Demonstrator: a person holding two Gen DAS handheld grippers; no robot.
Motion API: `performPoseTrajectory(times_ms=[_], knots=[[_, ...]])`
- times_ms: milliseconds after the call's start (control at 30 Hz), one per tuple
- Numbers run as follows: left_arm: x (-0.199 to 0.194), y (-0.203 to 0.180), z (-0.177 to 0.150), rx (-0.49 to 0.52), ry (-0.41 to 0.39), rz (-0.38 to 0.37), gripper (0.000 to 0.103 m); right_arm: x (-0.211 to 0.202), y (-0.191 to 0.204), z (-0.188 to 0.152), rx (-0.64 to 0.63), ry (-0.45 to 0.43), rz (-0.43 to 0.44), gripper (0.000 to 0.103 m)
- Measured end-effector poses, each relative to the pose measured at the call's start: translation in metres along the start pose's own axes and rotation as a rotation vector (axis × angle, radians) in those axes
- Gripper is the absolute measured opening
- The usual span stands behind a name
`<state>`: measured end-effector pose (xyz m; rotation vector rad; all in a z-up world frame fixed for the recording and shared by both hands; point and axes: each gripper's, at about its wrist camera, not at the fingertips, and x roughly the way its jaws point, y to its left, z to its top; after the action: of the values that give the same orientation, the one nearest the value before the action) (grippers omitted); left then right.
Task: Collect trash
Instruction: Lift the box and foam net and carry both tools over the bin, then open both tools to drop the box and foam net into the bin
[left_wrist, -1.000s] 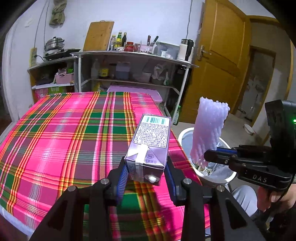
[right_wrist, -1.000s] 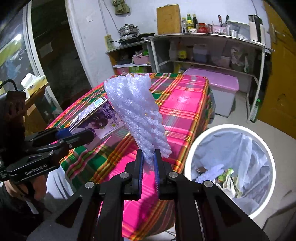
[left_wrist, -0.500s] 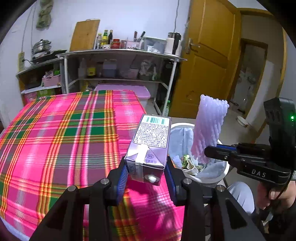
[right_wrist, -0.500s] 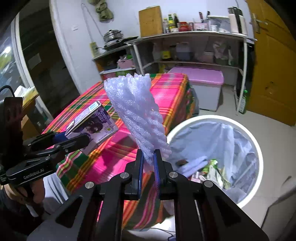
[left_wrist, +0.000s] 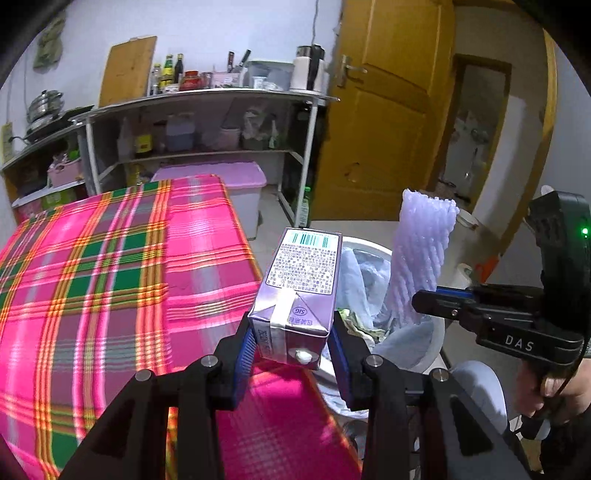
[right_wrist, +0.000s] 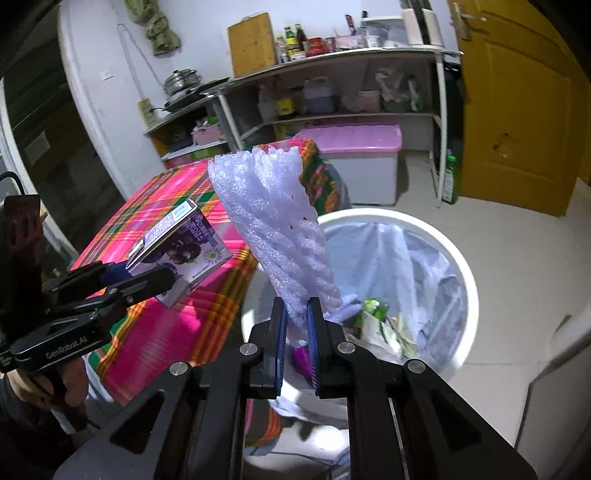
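1. Left wrist view: my left gripper (left_wrist: 291, 347) is clamped on a purple rectangular drink carton (left_wrist: 299, 295), blue pads pressing both of its sides, barcode end pointing away from me.
2. The carton hangs over the near right corner of the pink plaid tablecloth (left_wrist: 110, 277), just left of the white round trash bin (left_wrist: 373, 247) with its pale plastic liner.
3. Far right, my right gripper (left_wrist: 417, 301) pinches the lower end of a white foam fruit net (left_wrist: 421, 258), which stands upright above the bin.
4. Right wrist view: the right gripper (right_wrist: 295, 332) is nearly closed, squeezing the narrow foot of the foam net (right_wrist: 273, 229); the net flares wide at the top.
5. The bin (right_wrist: 458, 266) lies below and to the right, with crumpled wrappers (right_wrist: 384, 325) in its liner.
6. At left, the left gripper (right_wrist: 140, 273) holds the carton (right_wrist: 181, 247) tilted over the table edge.
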<state>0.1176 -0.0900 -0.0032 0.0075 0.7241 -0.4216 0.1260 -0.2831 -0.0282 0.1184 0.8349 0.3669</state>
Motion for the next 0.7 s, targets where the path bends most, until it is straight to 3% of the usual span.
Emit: performPoseTrajectory(times_ms=[700], knots=[[0.079,-0.031,0.013,0.04,0.114,-0.063,0.039,0.032,-0.052,-0.008,0.121,0.095,-0.058,0.013]])
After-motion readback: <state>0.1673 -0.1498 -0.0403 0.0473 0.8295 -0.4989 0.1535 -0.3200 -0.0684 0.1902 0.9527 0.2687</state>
